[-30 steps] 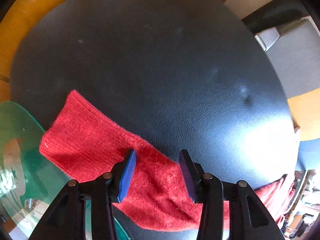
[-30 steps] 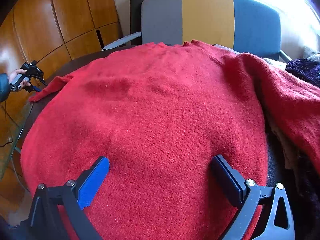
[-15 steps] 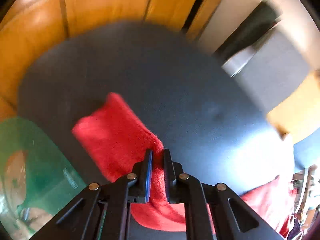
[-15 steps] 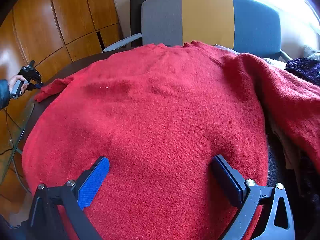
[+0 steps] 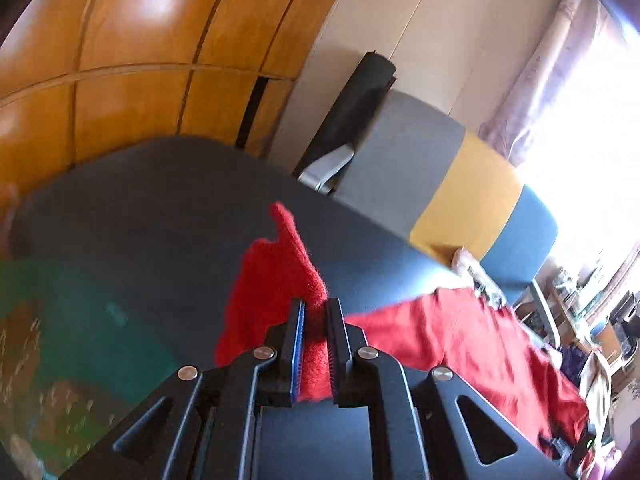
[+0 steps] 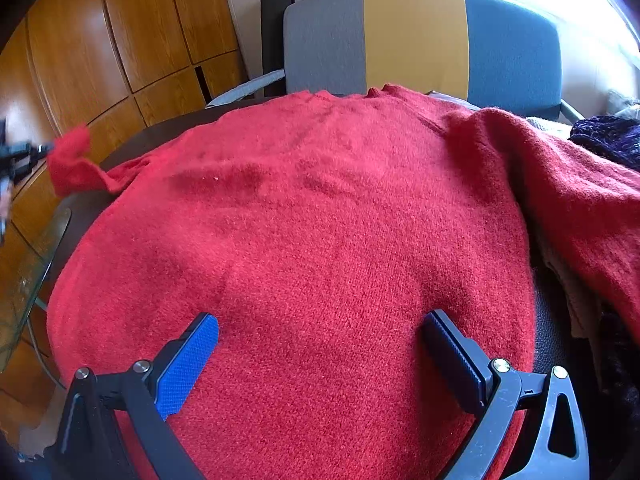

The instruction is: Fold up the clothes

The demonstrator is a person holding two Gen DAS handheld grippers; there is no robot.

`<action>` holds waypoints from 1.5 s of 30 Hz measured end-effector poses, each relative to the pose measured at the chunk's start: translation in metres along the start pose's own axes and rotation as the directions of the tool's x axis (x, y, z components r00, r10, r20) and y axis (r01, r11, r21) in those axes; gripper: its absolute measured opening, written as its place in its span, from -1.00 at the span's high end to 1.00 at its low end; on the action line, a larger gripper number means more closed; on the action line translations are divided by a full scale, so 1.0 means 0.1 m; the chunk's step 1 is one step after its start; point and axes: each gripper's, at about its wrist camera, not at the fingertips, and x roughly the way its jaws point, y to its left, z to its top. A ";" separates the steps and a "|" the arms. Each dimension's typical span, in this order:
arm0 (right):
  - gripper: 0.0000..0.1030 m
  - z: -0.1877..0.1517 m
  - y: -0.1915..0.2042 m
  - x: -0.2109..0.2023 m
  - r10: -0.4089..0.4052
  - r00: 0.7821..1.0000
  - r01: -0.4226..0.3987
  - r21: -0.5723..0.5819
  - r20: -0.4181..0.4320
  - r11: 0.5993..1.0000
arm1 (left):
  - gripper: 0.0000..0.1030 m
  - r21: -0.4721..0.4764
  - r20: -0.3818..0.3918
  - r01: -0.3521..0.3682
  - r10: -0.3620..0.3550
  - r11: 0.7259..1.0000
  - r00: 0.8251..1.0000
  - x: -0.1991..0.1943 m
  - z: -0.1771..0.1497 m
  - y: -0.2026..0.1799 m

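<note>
My left gripper [image 5: 316,334] clamped tight on sleeve [image 5: 276,280] of red sweater [image 6: 304,248], cuff lifted clear of dark table [image 5: 160,200]. My right gripper [image 6: 320,360] spread wide, hovering over sweater's lower body, nothing pinched. Sweater body flat across table, other sleeve draped right over clothes pile [image 6: 604,140]. Striped chair [image 6: 416,36] behind collar. No containers in sight.
</note>
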 end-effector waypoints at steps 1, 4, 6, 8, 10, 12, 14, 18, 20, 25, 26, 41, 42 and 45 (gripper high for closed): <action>-1.00 0.00 -0.01 0.00 0.004 1.000 -0.004 0.003 0.002 1.000 | 0.83 0.000 -0.009 0.007 -0.007 1.000 1.000 -0.07 -0.11 0.06; -1.00 0.00 -0.02 -0.01 0.013 1.000 -0.013 0.009 0.006 1.000 | 0.83 0.028 -0.065 -0.040 0.042 0.999 0.997 -0.16 -0.34 0.05; -1.00 0.00 -0.03 -0.02 0.019 1.000 -0.019 0.013 0.009 1.000 | 0.82 0.012 -0.108 -0.071 0.072 0.997 0.992 -0.10 -0.42 0.23; -1.00 0.00 -0.03 -0.02 0.025 1.000 -0.025 0.016 0.012 1.000 | 0.77 -0.037 -0.134 -0.085 0.079 0.996 0.988 -0.20 -0.52 0.42; -1.00 0.00 -0.05 -0.03 0.031 0.999 -0.032 0.020 0.015 0.999 | 0.73 -0.108 -0.155 -0.070 0.053 0.992 0.987 -0.27 -0.56 0.54; -1.00 0.00 -0.06 -0.03 0.036 0.999 -0.037 0.023 0.018 0.999 | 0.65 -0.179 -0.171 -0.059 0.028 0.982 0.985 -0.22 -0.59 0.69; -1.00 0.00 -0.07 -0.04 0.040 0.999 -0.041 0.026 0.020 0.999 | 0.58 -0.250 -0.160 -0.061 0.021 0.966 0.987 -0.29 -0.62 0.86; -1.00 -0.01 -0.09 -0.06 0.048 0.999 -0.048 0.030 0.024 0.998 | 0.45 -0.434 -0.161 -0.055 -0.017 0.899 0.987 -0.35 -0.61 1.17; -1.00 -0.01 -0.10 -0.06 0.050 0.998 -0.051 0.032 0.025 0.998 | 0.26 -0.544 -0.186 -0.037 -0.077 0.839 0.979 -0.45 -0.73 1.44; -1.00 0.00 -0.08 -0.05 0.048 0.999 -0.048 0.030 0.023 0.998 | 0.26 -0.763 -0.111 0.059 -0.221 0.644 0.969 -0.31 -0.76 1.67; -1.00 0.00 -0.08 -0.05 0.047 0.999 -0.048 0.029 0.023 0.998 | 0.26 -0.758 -0.113 0.060 -0.222 0.649 0.968 -0.26 -0.72 1.62; -1.00 0.01 -0.08 -0.02 0.045 0.999 -0.046 0.025 0.018 0.999 | 0.19 -0.516 -0.325 -0.006 -0.190 0.856 0.926 0.70 0.10 0.59; -1.00 0.01 -0.08 -0.02 0.042 0.999 -0.043 0.023 0.017 0.999 | 0.19 -0.492 -0.352 -0.004 -0.195 0.871 0.915 0.78 0.07 0.50; -1.00 0.01 -0.06 -0.02 0.032 0.999 -0.032 0.014 0.012 0.999 | 0.19 -0.363 -0.460 0.011 -0.189 0.932 0.867 0.96 -0.19 0.16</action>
